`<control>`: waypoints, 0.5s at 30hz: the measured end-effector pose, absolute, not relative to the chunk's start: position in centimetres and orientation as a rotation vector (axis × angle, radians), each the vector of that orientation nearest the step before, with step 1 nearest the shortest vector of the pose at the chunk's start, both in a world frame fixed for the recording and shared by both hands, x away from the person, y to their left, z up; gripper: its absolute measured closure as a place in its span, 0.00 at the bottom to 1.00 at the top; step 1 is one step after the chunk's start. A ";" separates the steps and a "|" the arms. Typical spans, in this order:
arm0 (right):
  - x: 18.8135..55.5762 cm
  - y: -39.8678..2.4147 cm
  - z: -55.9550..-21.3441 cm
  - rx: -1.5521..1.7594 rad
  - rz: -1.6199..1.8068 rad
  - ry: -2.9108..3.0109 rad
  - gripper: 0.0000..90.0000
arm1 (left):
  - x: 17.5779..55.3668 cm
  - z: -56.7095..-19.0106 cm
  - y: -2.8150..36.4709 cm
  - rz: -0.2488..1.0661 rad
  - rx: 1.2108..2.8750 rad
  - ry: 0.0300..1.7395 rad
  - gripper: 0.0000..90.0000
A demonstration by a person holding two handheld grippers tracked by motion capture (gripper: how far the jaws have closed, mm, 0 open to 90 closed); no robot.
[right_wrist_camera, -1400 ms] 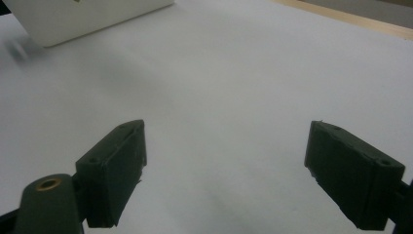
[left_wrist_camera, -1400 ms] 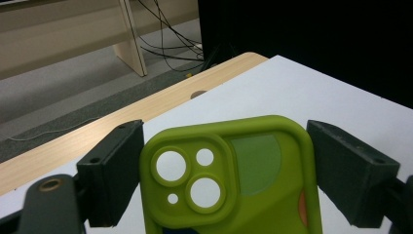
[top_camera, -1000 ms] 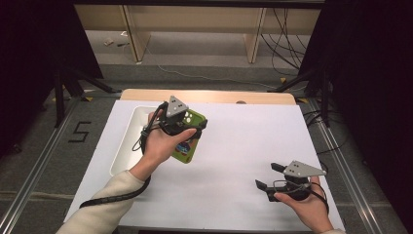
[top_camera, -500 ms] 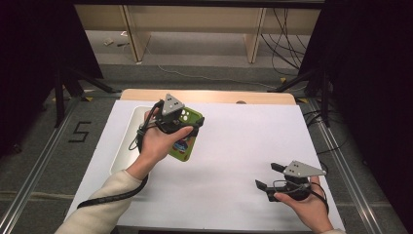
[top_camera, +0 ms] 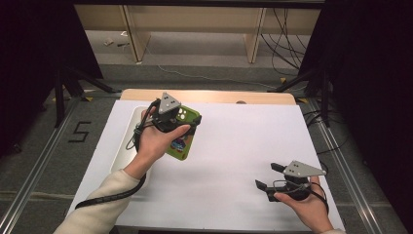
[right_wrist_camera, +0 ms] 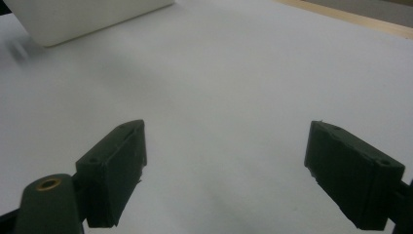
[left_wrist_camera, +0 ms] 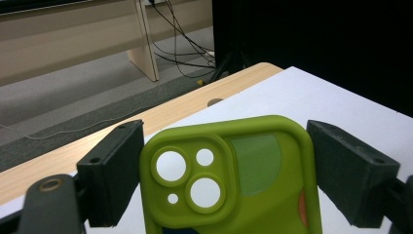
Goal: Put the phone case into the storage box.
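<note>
The green phone case (left_wrist_camera: pixel 229 175) sits between the two pads of the left gripper (top_camera: pixel 187 122), which is held above the left half of the bench (top_camera: pixel 243 146), just beside a white tray (top_camera: pixel 127 146). In the left gripper view the case's camera end points away from the gripper, and its long edges lie against both pads (left_wrist_camera: pixel 114 178) with almost no gap. The left gripper is therefore judged to be pinching the case across its width at a wide jaw setting.

Handling properties, judged from appearance:
- Weight: light. The lens holes show white through, so the case appears to carry no phone.
- Stiffness: the matte, rounded rim suggests soft silicone. An empty shell bows inward under side pressure, so clamping force should stay moderate.
- Surface: matte and grippy against the dark pads; slippage is unlikely.
- Fragility: low. A drop should cause no damage.

Recommended hold: across the two long edges, near the thicker camera block, where the wall resists collapse best. A flat grip on the back panel offers less control.

The right gripper (top_camera: pixel 265 176) rests low over the right front of the bench with its jaws spread wide and nothing between them.
</note>
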State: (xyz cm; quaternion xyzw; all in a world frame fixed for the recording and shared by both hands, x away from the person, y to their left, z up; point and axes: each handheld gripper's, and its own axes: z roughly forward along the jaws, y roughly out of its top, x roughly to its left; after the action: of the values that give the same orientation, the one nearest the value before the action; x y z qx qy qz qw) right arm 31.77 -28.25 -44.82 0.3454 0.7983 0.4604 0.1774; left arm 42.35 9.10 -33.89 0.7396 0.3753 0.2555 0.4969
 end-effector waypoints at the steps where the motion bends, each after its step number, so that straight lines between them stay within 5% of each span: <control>1: 31.8 -28.2 -44.8 0.977 1.303 2.259 0.18 | 42.4 -33.9 9.1 0.618 1.789 0.910 0.18; 15: 31.8 -28.2 -44.8 0.978 1.302 2.260 0.18 | 42.4 -33.6 9.7 0.629 1.778 0.919 0.18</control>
State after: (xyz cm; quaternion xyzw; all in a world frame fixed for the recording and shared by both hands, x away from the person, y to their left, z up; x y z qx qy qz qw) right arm 31.78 -28.24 -44.82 0.3454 0.7984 0.4602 0.1772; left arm 42.42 9.67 -33.58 0.7347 0.3798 0.2597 0.4984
